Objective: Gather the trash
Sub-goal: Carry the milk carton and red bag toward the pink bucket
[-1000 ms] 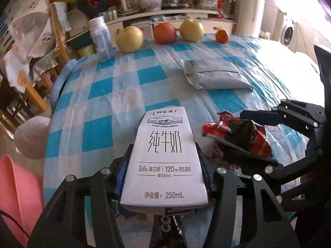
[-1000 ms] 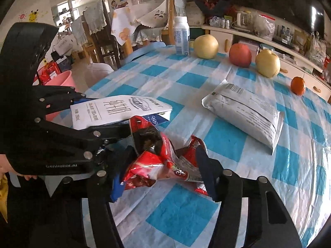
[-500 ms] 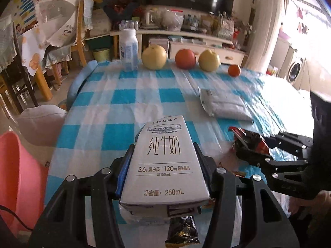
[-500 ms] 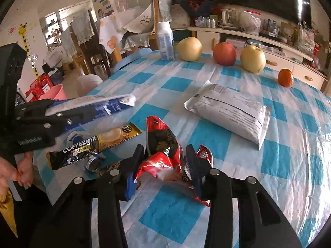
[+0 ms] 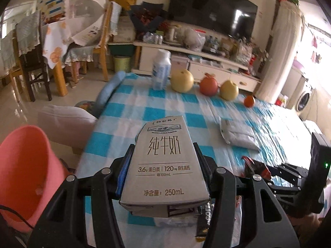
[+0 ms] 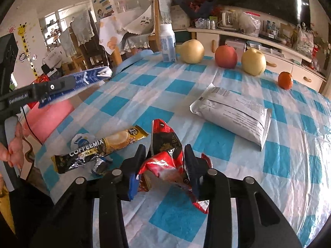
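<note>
I have the checked bench [image 6: 217,144] spread out ahead of me, with the pink bin [image 5: 22,171] standing off its near-left corner, low and to the left of my left claw [image 5: 163,165]. That claw is clenched on the milk carton [image 5: 163,165], which sits lifted clear of the bench, its long axis running straight out along the fingers, printed face up. I judge the bin to be the carton's target, so the coming move turns on that leftward and downward offset; the left hand is clearly the nearer one. A grey pouch [image 6: 231,113] lies flat further out on the right, well apart from both claws. My right claw [image 6: 163,165] is closing on the crumpled red wrapper [image 6: 165,150], which stands between the pads at the near edge, its long axis pointing away from me. Just left of it lies the coffee mix sachet [image 6: 99,148], lengthwise across the bench, untouched.
</note>
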`<state>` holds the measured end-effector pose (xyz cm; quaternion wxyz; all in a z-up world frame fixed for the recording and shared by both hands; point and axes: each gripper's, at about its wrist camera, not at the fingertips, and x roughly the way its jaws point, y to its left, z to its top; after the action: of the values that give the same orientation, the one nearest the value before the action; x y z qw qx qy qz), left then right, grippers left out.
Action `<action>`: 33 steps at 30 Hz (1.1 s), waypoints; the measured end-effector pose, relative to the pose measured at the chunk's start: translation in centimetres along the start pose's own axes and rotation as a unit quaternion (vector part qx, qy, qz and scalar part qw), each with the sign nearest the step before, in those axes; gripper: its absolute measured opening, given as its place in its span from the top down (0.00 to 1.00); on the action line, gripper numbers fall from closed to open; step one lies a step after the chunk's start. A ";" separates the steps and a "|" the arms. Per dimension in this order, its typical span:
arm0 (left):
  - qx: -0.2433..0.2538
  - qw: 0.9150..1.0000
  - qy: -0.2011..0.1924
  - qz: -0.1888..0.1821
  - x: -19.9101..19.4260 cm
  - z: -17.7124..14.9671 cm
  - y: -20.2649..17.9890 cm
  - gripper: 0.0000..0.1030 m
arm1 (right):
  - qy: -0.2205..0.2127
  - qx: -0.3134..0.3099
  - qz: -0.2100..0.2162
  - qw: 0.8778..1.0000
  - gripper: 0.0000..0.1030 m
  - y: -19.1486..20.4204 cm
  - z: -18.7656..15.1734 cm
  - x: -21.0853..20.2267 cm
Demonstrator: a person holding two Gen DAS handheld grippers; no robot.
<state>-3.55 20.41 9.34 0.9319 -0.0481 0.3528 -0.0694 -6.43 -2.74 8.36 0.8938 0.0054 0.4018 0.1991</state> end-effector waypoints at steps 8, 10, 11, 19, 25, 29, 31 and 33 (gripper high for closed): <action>-0.020 0.998 -0.027 0.044 -2.2 1.1 2.9 0.47 | -0.010 -0.001 -0.003 1.000 0.63 1.4 1.0 -0.9; -0.024 0.997 -0.034 0.061 -2.8 1.3 3.8 0.47 | -0.011 -0.005 -0.003 1.000 0.63 2.0 1.2 -1.0; -0.025 0.997 -0.036 0.066 -3.0 1.3 4.1 0.47 | -0.010 -0.008 -0.004 1.000 0.63 2.4 1.3 -0.9; -0.045 0.991 -0.057 0.110 -5.0 1.8 7.3 0.47 | -0.014 -0.014 0.016 1.000 0.63 5.1 2.8 -0.9; -0.060 0.984 -0.063 0.154 -6.0 1.9 9.5 0.47 | -0.024 -0.016 0.046 0.999 0.63 7.7 4.2 -1.1; -0.071 0.981 -0.067 0.167 -6.5 1.9 10.8 0.47 | -0.031 -0.024 0.075 0.996 0.63 10.5 5.7 -1.2; -0.076 0.979 -0.068 0.175 -6.8 1.9 11.5 0.47 | -0.035 -0.033 0.090 0.995 0.63 12.2 6.5 -1.1; -0.084 0.977 -0.069 0.182 -7.0 1.9 12.4 0.47 | -0.037 -0.039 0.101 0.993 0.63 13.7 7.1 -1.0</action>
<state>-6.30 33.86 13.58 0.9435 -0.0660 0.2954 0.1349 -6.74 10.55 16.25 0.8830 0.0184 0.3575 0.3035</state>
